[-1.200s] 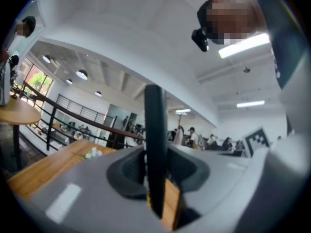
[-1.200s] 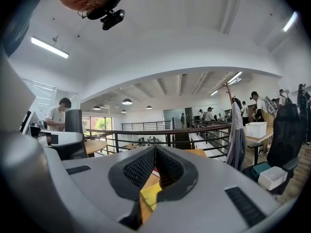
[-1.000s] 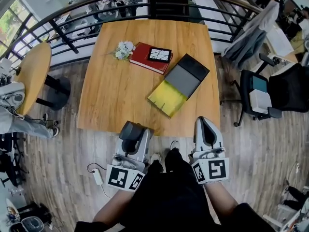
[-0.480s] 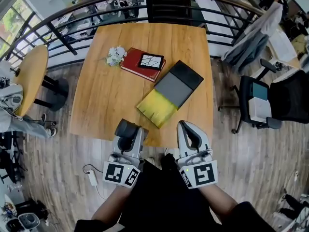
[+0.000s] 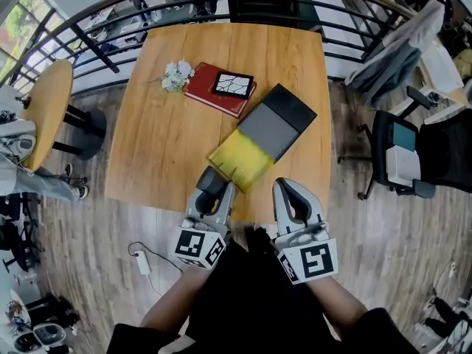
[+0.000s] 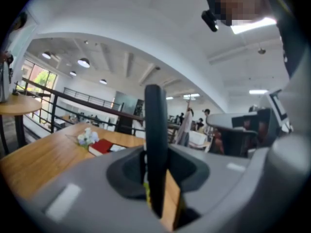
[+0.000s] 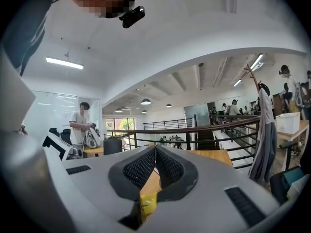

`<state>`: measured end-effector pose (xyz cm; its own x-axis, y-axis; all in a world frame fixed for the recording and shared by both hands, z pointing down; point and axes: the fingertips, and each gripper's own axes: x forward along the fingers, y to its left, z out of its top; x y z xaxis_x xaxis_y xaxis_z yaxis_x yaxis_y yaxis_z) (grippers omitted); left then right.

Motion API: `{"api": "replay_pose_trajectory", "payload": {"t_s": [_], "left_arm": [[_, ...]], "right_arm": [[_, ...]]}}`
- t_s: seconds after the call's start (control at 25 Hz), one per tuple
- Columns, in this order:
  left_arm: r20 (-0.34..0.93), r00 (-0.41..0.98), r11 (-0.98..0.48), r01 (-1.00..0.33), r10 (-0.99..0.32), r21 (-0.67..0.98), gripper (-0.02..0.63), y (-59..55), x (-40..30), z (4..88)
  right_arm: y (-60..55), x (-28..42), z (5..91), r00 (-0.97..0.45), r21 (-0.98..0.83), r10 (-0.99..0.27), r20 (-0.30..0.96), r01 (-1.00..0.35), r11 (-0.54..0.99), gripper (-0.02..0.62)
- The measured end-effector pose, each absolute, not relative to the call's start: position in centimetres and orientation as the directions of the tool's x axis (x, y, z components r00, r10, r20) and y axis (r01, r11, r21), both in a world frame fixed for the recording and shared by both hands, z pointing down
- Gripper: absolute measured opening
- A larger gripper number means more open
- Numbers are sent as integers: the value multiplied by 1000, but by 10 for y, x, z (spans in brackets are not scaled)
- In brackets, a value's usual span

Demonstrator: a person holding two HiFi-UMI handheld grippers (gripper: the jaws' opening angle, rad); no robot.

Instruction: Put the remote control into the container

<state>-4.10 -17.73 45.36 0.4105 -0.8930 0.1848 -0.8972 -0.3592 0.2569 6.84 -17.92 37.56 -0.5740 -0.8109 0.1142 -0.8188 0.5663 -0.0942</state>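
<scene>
A black remote control (image 6: 155, 130) stands on edge between my left gripper's (image 6: 156, 165) jaws, which are shut on it. In the head view the left gripper (image 5: 213, 185) hovers over the wooden table's (image 5: 162, 146) near edge, its tip just short of the container's yellow end. The container (image 5: 262, 135) is a long flat box, yellow, grey and black, lying slantwise on the table. My right gripper (image 5: 294, 198) is beside it at the near edge, and in its own view the right gripper (image 7: 155, 152) has its ribbed pads together with nothing between them.
A red book (image 5: 214, 93) with a black-and-white tile (image 5: 233, 84) on it and a small bunch of flowers (image 5: 175, 72) lie at the table's far left. A railing runs behind. A round side table (image 5: 48, 113) stands left, an office chair (image 5: 402, 157) right.
Both grippers have come forward to the table's near edge. The left one, still holding the remote, moved right and lower, close to the container's yellow end.
</scene>
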Motion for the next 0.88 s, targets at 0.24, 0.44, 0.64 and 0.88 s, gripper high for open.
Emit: {"api": "replay_pose_trajectory", "payload": {"t_s": [0.24, 0.44, 0.64, 0.88], "left_arm": [[231, 422, -336, -880, -877, 335, 103, -190, -41, 482], [256, 425, -338, -885, -868, 321, 103, -202, -41, 497], [300, 447, -372, -886, -843, 276, 103, -210, -39, 518], [355, 450, -353, -885, -820, 305, 103, -220, -32, 550]], "right_arm": [[-191, 64, 392, -561, -79, -813, 154, -827, 556, 18], [-203, 65, 400, -542, -91, -824, 163, -840, 535, 18], [-216, 60, 417, -533, -116, -818, 216, -846, 520, 18], [-219, 57, 431, -526, -18, -812, 252, -842, 539, 18]]}}
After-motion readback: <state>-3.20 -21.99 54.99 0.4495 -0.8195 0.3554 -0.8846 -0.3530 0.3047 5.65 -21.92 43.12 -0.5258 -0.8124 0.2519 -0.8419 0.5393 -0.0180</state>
